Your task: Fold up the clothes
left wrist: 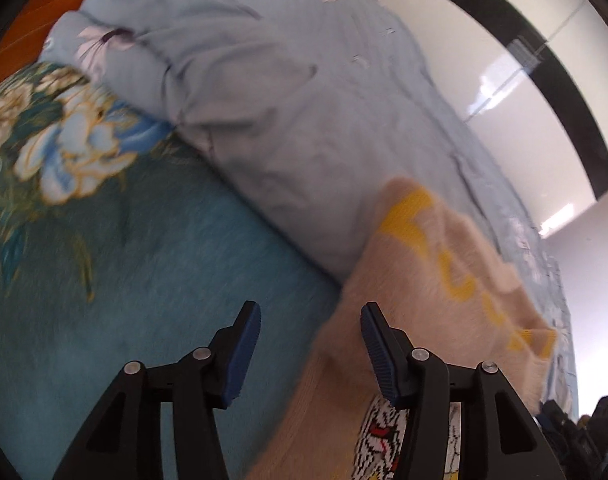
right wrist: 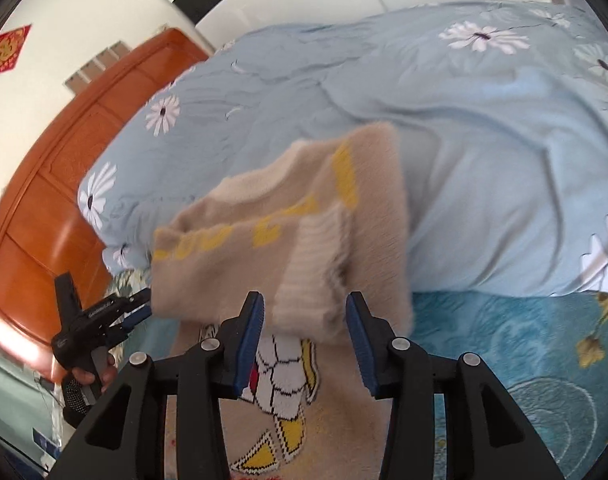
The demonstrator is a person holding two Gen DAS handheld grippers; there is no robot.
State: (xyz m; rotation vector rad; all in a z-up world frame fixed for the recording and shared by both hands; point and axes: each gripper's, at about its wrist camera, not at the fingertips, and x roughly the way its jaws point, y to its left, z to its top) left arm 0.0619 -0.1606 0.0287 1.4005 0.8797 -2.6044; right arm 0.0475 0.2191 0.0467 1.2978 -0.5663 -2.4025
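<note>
A beige fluffy sweater [right wrist: 224, 248] with yellow letters and a white, yellow and red cartoon figure lies on the teal bedsheet [right wrist: 524, 352]. Its upper part is doubled over the lower part, and a sleeve with a white ribbed cuff [right wrist: 316, 256] lies on top. My right gripper [right wrist: 304, 300] is open; the cuff's end sits in the gap and the pads do not press on it. My left gripper [left wrist: 310, 308] is open over the sweater's [left wrist: 444, 280] left edge, with nothing pinched. The right wrist view also shows the left gripper [right wrist: 138, 308], held by a hand [right wrist: 92, 376], at the sweater's left side.
A bunched light blue duvet [right wrist: 464, 140] with white daisies lies just behind the sweater and fills the far side of the bed. The teal sheet [left wrist: 144, 260] carries a large flower print. An orange wooden panel [right wrist: 64, 160] stands at the left, with white walls behind.
</note>
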